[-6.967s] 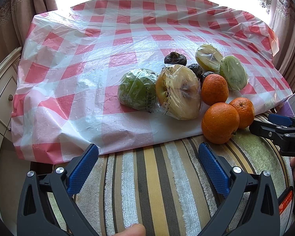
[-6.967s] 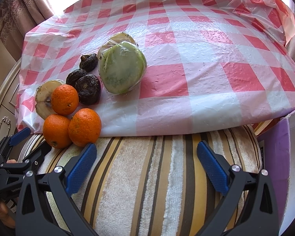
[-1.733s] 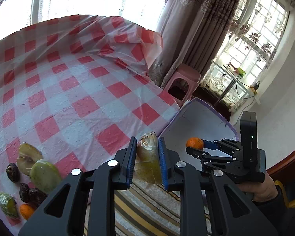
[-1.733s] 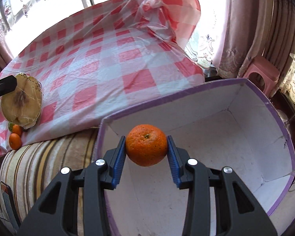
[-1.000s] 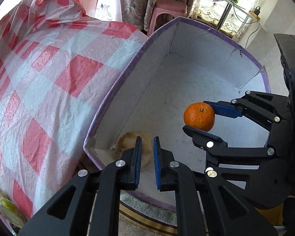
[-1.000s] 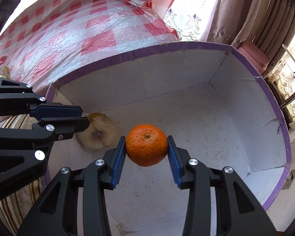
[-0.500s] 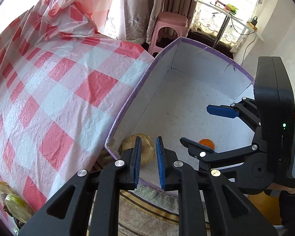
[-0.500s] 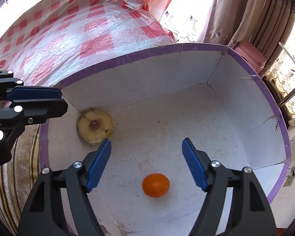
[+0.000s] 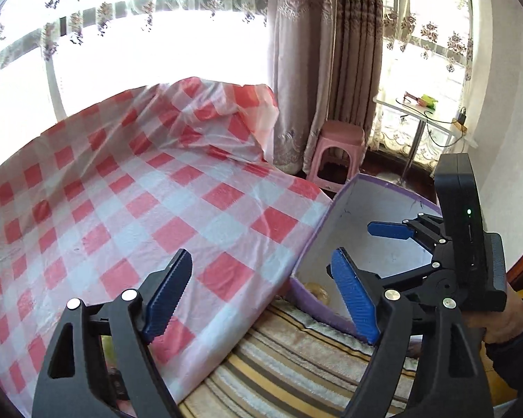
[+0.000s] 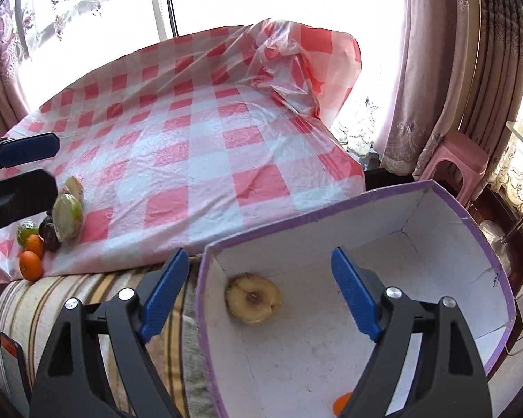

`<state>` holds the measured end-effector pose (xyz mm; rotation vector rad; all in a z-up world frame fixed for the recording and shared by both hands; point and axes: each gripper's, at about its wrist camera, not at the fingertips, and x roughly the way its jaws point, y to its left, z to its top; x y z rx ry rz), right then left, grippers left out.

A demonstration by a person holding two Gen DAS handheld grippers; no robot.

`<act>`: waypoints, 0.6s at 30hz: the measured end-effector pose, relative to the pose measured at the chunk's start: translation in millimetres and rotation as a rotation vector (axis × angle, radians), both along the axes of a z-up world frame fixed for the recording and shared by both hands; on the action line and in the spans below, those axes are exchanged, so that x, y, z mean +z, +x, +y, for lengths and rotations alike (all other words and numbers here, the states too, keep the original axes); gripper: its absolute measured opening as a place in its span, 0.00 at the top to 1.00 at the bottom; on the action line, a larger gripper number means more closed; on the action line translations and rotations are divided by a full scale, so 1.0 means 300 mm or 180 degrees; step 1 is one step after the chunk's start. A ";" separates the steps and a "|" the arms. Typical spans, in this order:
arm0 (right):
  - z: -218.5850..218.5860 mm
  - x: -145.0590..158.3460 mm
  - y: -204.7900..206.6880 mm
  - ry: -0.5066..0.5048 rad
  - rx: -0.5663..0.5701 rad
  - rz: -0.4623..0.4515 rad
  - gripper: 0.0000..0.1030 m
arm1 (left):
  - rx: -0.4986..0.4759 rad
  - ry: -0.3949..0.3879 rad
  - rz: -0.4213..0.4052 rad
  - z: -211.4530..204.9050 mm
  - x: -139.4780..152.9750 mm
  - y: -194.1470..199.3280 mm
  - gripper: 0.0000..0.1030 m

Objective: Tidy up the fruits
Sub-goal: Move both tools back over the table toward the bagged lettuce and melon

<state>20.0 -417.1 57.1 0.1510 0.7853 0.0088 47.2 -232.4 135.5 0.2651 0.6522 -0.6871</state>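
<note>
Fingers [image 10: 164, 296] on your right gripper [image 10: 258, 292] wide, empty; left gripper [image 9: 261, 299] now wide too. Orange [image 10: 341, 402] and wrapped apple half [image 10: 254, 297] dropped in box [image 10: 366, 198]. Remaining fruit pile [image 10: 48, 230] waits on table [image 10: 191, 139] — go back.

A red and white checked plastic cloth [image 9: 150, 209] covers most of the bed, and its far corner is lifted and crumpled near the window [image 9: 157, 45]. Below the near edge of this cloth shows a striped towel [image 9: 296, 358] in beige, yellow and dark bands. Behind the cloth hang flowered lace curtains [image 9: 104, 10], and to the right of the cloth hang heavier brownish drapes [image 9: 331, 52]. A pink plastic stool [image 9: 334, 149] stands on the floor at the foot of the drapes. Further right of the stool is a small white side table [image 9: 425, 115] on a metal leg, with small green and dark items and a cable on it.
</note>
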 end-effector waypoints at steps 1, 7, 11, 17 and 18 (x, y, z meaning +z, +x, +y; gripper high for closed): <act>0.019 0.012 0.008 0.0059 0.0022 -0.0029 0.14 | 0.0070 0.0003 -0.0075 0.034 0.012 -0.002 0.20; 0.169 0.045 0.047 0.0141 0.0228 -0.0164 0.11 | 0.0556 -0.0099 -0.0205 0.270 0.018 -0.033 0.15; 0.258 0.048 0.062 0.0198 0.0259 -0.0251 0.10 | 0.0977 -0.0246 -0.0119 0.448 -0.036 -0.054 0.14; 0.403 0.022 0.101 0.0204 0.0417 -0.0320 0.10 | 0.1747 -0.0392 -0.0022 0.700 -0.153 -0.091 0.14; 0.427 0.015 0.106 0.0173 0.0448 -0.0315 0.10 | 0.1844 -0.0417 0.0018 0.735 -0.176 -0.096 0.14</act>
